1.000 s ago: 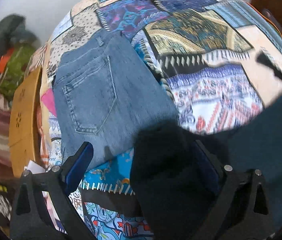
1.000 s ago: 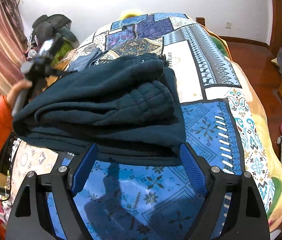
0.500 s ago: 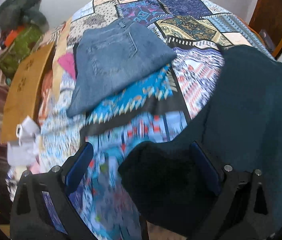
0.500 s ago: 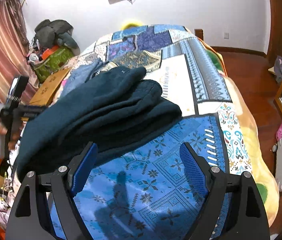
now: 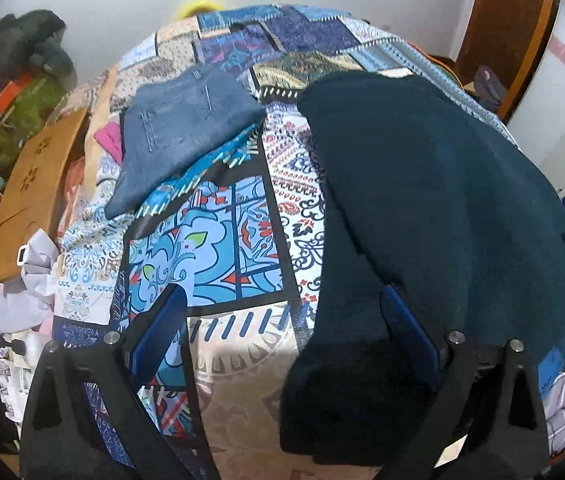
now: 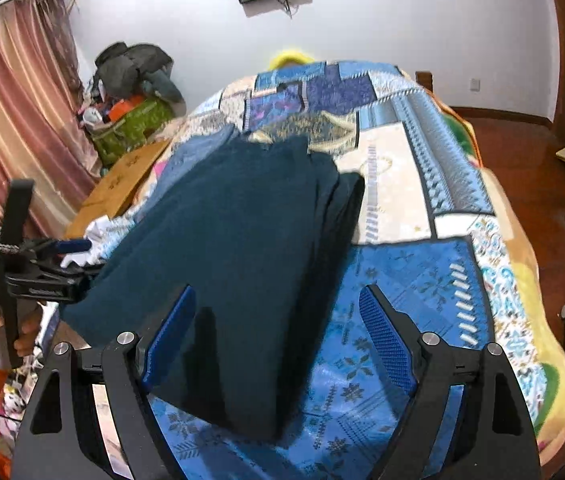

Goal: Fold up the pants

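Observation:
The dark teal fleece pants lie folded on the patchwork bedspread, running from the near edge toward the far end; they also show in the right wrist view. My left gripper is open at the near end of the pants, its right finger against the fabric. My right gripper is open and empty, with the pants' near corner between its fingers. The left gripper shows in the right wrist view at the pants' left edge.
Folded blue jeans lie on the bed to the far left of the teal pants. A brown cardboard box and a pile of bags and clothes stand beside the bed at left. Wooden floor lies to the right.
The teal pants have been laid out flatter and longer on the bed. Both grippers have pulled back toward the near end, and the left gripper no longer has fabric bunched between its fingers.

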`<state>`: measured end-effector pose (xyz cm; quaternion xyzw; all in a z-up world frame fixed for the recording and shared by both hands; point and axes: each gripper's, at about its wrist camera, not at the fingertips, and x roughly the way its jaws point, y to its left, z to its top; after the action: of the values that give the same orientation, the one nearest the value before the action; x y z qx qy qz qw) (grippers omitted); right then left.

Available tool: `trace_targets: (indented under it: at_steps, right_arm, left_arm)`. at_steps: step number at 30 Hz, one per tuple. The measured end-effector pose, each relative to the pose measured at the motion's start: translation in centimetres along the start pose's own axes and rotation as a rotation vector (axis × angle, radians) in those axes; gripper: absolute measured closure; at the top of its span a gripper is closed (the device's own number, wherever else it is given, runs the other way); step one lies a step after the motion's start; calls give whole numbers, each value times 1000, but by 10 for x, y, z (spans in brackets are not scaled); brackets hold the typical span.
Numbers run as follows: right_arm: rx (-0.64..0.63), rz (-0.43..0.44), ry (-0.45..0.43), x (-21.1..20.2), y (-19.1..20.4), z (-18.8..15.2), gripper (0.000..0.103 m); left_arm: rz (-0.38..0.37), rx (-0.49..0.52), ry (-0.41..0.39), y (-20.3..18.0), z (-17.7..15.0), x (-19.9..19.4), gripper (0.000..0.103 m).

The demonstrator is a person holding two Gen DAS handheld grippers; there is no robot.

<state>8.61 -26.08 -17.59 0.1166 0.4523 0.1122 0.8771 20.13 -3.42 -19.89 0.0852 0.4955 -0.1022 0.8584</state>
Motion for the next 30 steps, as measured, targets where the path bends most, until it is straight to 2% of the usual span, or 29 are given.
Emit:
trace_targets:
  at_steps: [4, 8, 10, 14, 18, 23, 30]
  right_arm:
    - [8, 20, 29, 9, -7, -8, 33]
    - [47, 44, 39, 12, -17, -14, 35]
    - [59, 54, 45, 11, -18, -15, 35]
    - [13, 24, 55, 3, -12, -9, 35]
    - [-16, -10, 32, -6, -11, 5, 35]
    - [-7, -15, -23, -7, -21, 29, 35]
    - [-52, -30, -53, 17, -26, 68, 35]
  left_arm:
    - [26, -12, -49, 1, -6, -4, 8]
    - [79, -56, -64, 16, -13, -5, 10]
    - [71, -78, -55, 25, -14, -4, 11]
    - [101, -76, -50, 35, -10, -7, 14]
    - [81, -97, -74, 45, 8, -14, 14]
    - [51, -82, -109, 45, 46, -15, 13]
    - [-43, -27, -100, 24, 108, 12, 13]
